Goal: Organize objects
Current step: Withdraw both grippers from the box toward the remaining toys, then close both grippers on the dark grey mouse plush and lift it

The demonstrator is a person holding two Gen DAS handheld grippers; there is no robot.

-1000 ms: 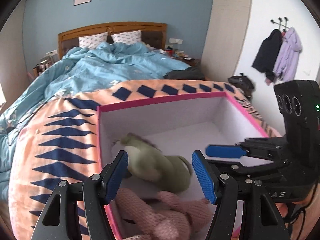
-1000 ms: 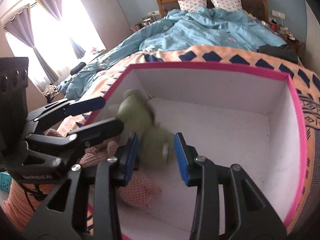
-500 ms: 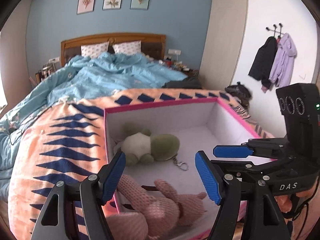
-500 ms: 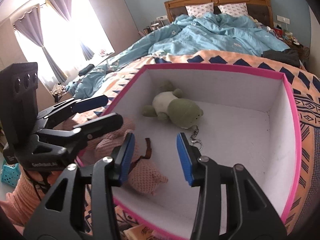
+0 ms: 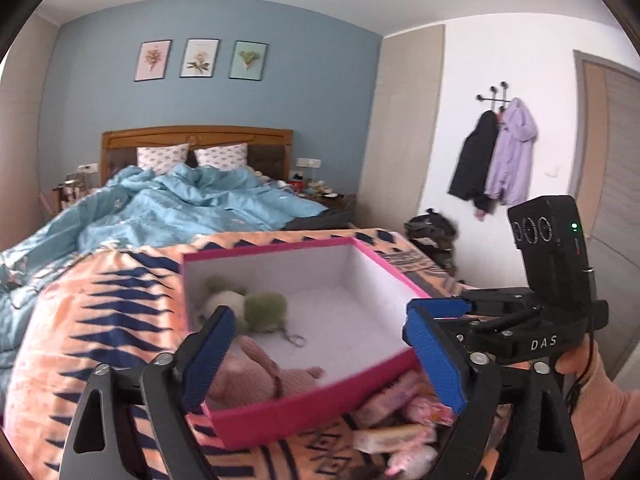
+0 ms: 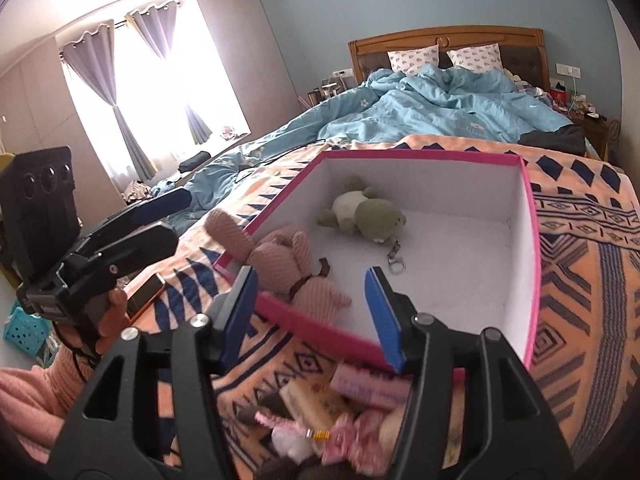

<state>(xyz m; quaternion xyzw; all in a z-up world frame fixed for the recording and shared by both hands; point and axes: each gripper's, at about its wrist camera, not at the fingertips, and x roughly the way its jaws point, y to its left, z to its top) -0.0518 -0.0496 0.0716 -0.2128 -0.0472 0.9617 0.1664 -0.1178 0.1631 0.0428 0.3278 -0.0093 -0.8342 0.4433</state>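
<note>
Ahead of the blue-padded black right tongs [image 6: 312, 312] sits a box [image 6: 534, 264] with pink rim and white inside, holding a green-and-cream turtle [image 6: 362, 212] and a pink knitted toy [image 6: 288, 260]. Under it lies an orange blanket [image 6: 592, 248] with navy diamonds; beyond, a light blue quilt [image 6: 432, 108].

Left gripper [image 5: 320, 356] held level, blue pads spread wide, nothing between them. Right gripper [image 6: 316, 312] also spread wide and holding nothing, pointing forward and a little down. Each one gripped from below by a hand: left hand [image 6: 106, 320] and right hand [image 5: 576, 360], both wrists in a pink sleeve. The two grippers side by side, apart.
</note>
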